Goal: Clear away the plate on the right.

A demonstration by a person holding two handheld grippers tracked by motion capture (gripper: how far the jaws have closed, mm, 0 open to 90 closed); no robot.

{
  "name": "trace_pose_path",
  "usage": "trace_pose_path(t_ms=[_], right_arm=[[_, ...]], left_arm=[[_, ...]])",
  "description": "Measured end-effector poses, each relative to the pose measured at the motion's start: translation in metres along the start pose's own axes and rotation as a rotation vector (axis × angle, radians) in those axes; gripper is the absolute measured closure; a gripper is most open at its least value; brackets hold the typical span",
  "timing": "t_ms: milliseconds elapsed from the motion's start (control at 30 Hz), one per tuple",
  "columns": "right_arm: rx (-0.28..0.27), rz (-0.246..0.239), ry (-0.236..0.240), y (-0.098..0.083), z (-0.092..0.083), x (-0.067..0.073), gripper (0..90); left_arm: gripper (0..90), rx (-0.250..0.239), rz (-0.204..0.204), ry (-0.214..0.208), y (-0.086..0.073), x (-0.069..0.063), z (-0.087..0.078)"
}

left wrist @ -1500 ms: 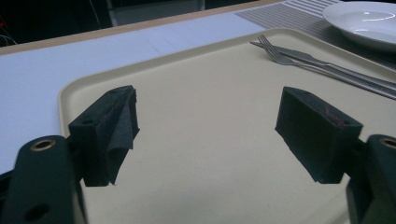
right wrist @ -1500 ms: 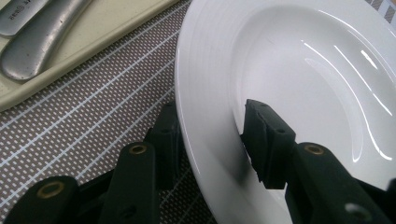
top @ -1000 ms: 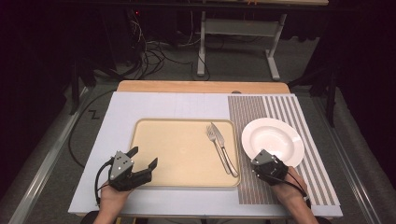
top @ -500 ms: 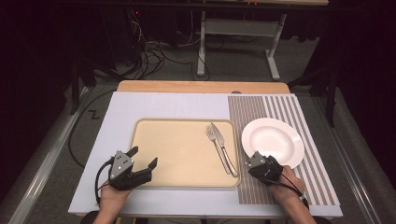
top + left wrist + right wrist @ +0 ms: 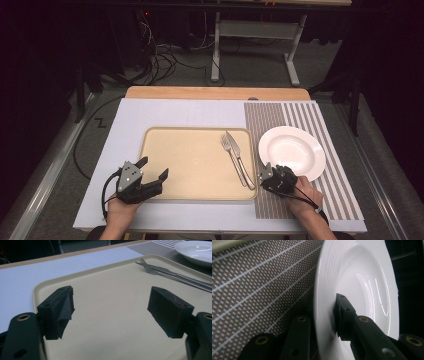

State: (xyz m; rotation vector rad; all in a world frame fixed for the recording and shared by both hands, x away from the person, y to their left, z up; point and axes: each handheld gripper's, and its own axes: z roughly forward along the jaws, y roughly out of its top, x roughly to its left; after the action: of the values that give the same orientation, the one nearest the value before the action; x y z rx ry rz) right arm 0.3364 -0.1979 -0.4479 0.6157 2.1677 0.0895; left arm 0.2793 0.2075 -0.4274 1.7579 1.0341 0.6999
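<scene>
On the striped mat [image 5: 300, 116] at the right of the table [image 5: 170, 112] sits the white plate [image 5: 292, 150], and I have my right gripper [image 5: 272, 175] at its near rim. Its jaws have just been closing with that rim between them; in the right gripper view one pad lies on the upper face of the plate [image 5: 367, 277] and the other jaw reaches beneath the rim, against the mat [image 5: 262, 282], so I am pinching the plate's edge. That camera is rolled over, which makes the plate stand like a wall beside the weave. My right hand [image 5: 305, 195] comes in from the bottom edge, behind the gripper, with the cable trailing back along the wrist. Just left of the mat lies the beige tray [image 5: 185, 165], and on its right part rest a fork [image 5: 231, 145] and a knife [image 5: 241, 162], side by side and touching or nearly so, their handles pointing toward me and ending near the tray's front right corner, close to my right gripper. My left gripper [image 5: 155, 170] hangs over the tray's front left corner, held by my left hand [image 5: 120, 210], its jaws spread wide with nothing between them. In the left gripper view the two black pads [image 5: 61, 307] stand well apart above the bare tray [image 5: 110, 315], with the fork [image 5: 150, 268] and knife [image 5: 175, 272] farther off at the upper right and the plate [image 5: 195, 250] beyond them on the mat.
</scene>
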Motion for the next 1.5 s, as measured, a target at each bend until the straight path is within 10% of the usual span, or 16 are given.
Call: trace_pose_path(t_ms=[867,1500], right_arm=[[0.047,-0.082,-0.081,0.005,0.005,0.007,82.4],[0.028,-0.078,-0.043,0.006,-0.001,-0.008,83.7]], left_arm=[[22.2,-0.013,-0.002,-0.001,0.000,0.001,-0.004],[22.2,-0.014,-0.020,0.008,0.000,0.005,-0.003]])
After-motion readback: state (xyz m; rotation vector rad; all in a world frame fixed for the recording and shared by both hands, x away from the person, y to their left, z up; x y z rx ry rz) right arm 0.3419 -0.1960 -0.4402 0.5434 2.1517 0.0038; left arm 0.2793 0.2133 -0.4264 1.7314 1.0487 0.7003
